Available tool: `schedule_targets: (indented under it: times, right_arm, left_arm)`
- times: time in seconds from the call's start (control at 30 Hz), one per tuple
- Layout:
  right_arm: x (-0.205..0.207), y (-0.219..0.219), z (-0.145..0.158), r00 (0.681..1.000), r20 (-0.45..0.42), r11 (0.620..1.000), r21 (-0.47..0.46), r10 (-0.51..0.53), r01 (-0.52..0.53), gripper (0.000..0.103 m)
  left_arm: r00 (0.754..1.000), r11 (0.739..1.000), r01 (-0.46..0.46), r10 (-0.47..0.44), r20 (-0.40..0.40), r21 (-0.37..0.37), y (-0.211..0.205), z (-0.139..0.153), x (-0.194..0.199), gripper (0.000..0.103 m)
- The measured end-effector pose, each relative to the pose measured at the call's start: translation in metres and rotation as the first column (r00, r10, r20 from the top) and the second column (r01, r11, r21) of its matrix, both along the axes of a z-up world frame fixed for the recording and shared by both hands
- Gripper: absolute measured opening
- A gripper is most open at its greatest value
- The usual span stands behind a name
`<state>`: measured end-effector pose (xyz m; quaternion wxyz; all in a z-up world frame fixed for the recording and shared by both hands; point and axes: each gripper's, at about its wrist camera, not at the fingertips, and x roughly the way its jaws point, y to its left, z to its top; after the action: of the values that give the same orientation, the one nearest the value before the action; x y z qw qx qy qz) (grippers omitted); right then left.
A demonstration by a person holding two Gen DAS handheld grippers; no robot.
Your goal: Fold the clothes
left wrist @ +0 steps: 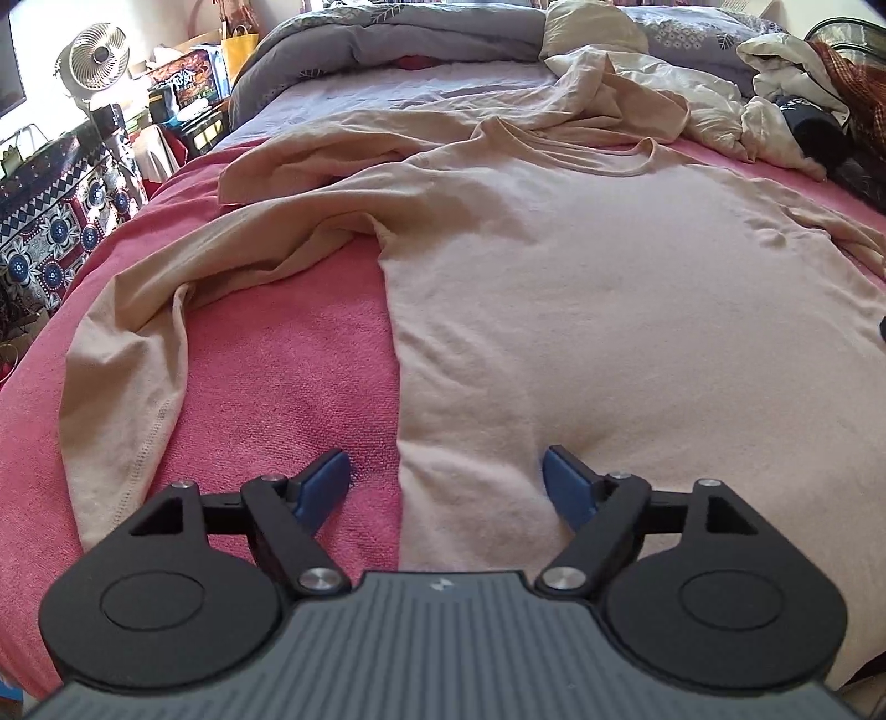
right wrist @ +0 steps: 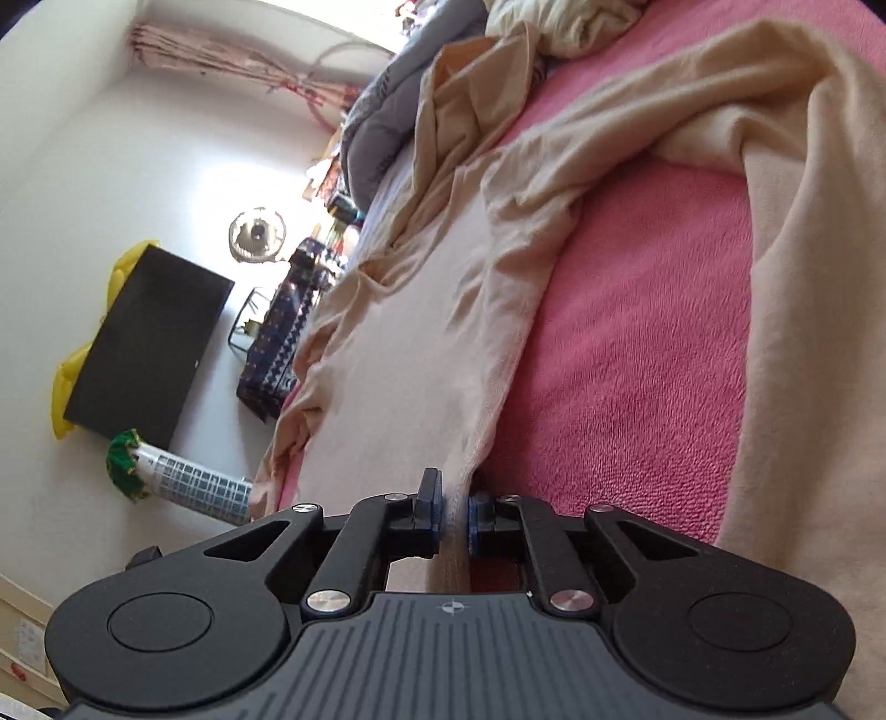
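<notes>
Pink blanket [left wrist: 288, 360] under beige shirt [left wrist: 609, 310], spread flat, no fold yet. Left gripper [left wrist: 446, 482] wide apart, empty, astride shirt's side edge. Right gripper [right wrist: 455, 518] pinches shirt hem.

— What's around the bed?

— A pink blanket [left wrist: 288, 354] covers the near part of the mattress, and a grey duvet [left wrist: 387, 33] is bunched at the far end beside a cream pillow [left wrist: 592, 25]. On the far right lies a crumpled white sheet [left wrist: 786, 66] next to a dark blue bundle [left wrist: 814, 127].

— And off to the left?

— A small round fan [left wrist: 99, 55] stands by the bright wall, a yellow bag [left wrist: 239, 47] beyond it. Nearer sits a box with a blue-and-white pattern [left wrist: 50, 221].

— Anything on the wall?

— A dark flat screen [right wrist: 149, 343] hangs there, something yellow behind it.
</notes>
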<state>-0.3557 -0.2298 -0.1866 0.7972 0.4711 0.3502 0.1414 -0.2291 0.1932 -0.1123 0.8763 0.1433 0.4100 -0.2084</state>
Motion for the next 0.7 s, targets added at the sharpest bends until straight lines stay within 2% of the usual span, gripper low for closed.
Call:
schedule_targets:
  times: [0.13, 0.27, 0.37, 0.6, 0.67, 0.7]
  right_arm:
    - [0.009, 0.007, -0.004, 0.999, 0.021, 0.996, 0.088, 0.033, -0.035, 0.012]
    - [0.000, 0.016, 0.006, 0.994, 0.042, 0.993, 0.062, 0.102, -0.104, 0.009]
    - [-0.016, 0.005, 0.013, 0.996, 0.067, 0.993, 0.096, 0.066, -0.072, 0.007]
    - [-0.028, -0.008, 0.002, 0.998, 0.048, 0.996, 0.078, 0.046, -0.050, 0.007]
    - [-0.026, -0.003, 0.007, 0.993, 0.083, 0.996, 0.034, 0.083, -0.086, 0.014]
    - [-0.024, -0.001, 0.009, 0.990, 0.091, 0.993, 0.041, 0.104, -0.108, 0.025]
  left_arm:
    - [1.000, 1.000, 0.005, -0.005, 0.005, 0.000, 0.000, 0.000, 0.000, 0.081]
    - [1.000, 1.000, 0.017, -0.017, 0.003, 0.003, 0.001, 0.000, 0.000, 0.081]
    - [1.000, 1.000, 0.019, -0.019, 0.004, 0.002, 0.001, -0.001, 0.001, 0.081]
    - [1.000, 1.000, 0.019, -0.019, 0.003, 0.004, 0.002, -0.001, 0.001, 0.081]
    - [1.000, 1.000, 0.018, -0.018, 0.002, 0.004, 0.002, 0.000, 0.001, 0.081]
    - [1.000, 1.000, 0.018, -0.018, 0.002, 0.004, 0.002, 0.000, 0.002, 0.081]
